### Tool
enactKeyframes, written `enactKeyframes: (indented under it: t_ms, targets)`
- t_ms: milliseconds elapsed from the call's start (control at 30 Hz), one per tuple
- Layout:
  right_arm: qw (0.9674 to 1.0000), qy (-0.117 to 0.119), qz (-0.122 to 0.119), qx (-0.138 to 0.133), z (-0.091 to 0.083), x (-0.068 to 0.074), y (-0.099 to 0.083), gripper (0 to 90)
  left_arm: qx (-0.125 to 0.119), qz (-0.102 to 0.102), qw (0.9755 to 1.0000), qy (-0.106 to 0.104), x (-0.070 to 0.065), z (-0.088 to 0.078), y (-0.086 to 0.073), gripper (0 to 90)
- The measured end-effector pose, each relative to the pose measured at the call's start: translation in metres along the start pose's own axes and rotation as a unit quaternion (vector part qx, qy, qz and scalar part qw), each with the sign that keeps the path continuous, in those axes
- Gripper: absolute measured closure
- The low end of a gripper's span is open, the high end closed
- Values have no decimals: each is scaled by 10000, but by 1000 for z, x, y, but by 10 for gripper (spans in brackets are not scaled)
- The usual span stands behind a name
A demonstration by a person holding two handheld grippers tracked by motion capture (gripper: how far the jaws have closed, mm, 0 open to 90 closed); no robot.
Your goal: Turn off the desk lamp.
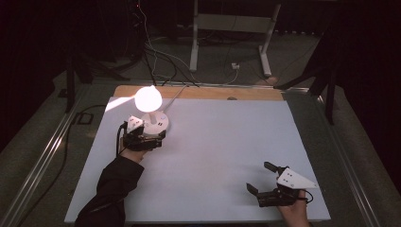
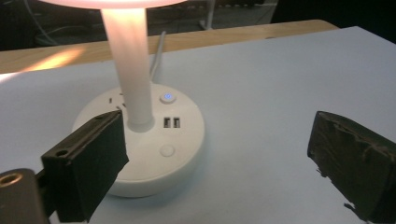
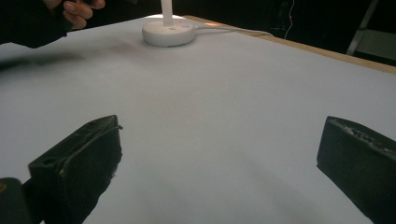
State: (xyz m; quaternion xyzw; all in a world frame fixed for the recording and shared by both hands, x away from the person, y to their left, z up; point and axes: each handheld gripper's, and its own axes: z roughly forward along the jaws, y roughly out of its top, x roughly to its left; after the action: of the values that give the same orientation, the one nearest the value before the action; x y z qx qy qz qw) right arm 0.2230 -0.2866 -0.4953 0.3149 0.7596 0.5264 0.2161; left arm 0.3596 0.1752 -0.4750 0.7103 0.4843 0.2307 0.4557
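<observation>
Dark room, white table top (image 1: 213,156) over a wooden board, and we see a lit white desk lamp (image 1: 152,113) in the upper left of the table in the high view, shade glowing, cord running off the far edge. Our left gripper (image 1: 147,135) sits right at the lamp's near side in that view, touching or almost touching the round base; we can't tell which. In the left gripper view the base (image 2: 154,149) lies in the lower left centre, partly behind the left jaw, with the stem (image 2: 130,70) rising straight up the frame, so the lamp's long axis is vertical while the gripper comes in roughly level. Jaws stand spread wide, nothing pinched; the right jaw is well off to the lower right over bare table. A lit button (image 2: 167,98) sits on the far part of the base top, a plain round button (image 2: 166,150) nearer us, two USB ports (image 2: 171,122) between. Our right gripper (image 1: 265,182) rests in the lower right of the high view, jaws also spread and empty, well apart from the lamp. Left hand is clearly the nearer one; we judge the next move is a short push forward onto the base top or its buttons.
</observation>
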Motion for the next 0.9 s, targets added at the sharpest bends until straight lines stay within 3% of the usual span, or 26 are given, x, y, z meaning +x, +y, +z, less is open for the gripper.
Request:
enactKeyframes:
  t_ms: [300,367,567,633,900]
  targets:
    - [10000,1,14,18,0,0,0,0,4,36,9998,183,2,11,1,250]
    - [10000,0,25,18,0,0,0,0,-4,57,9998,214,2,13,1,353]
    - [10000,9,26,29,1,0,-1,0,66,154,9994,311,2,20,-1,541]
    - [10000,12,31,28,1,0,-1,0,78,192,9993,316,3,22,-2,556]
    - [10000,52,52,21,0,0,-1,0,190,154,9990,370,9,29,-4,775]
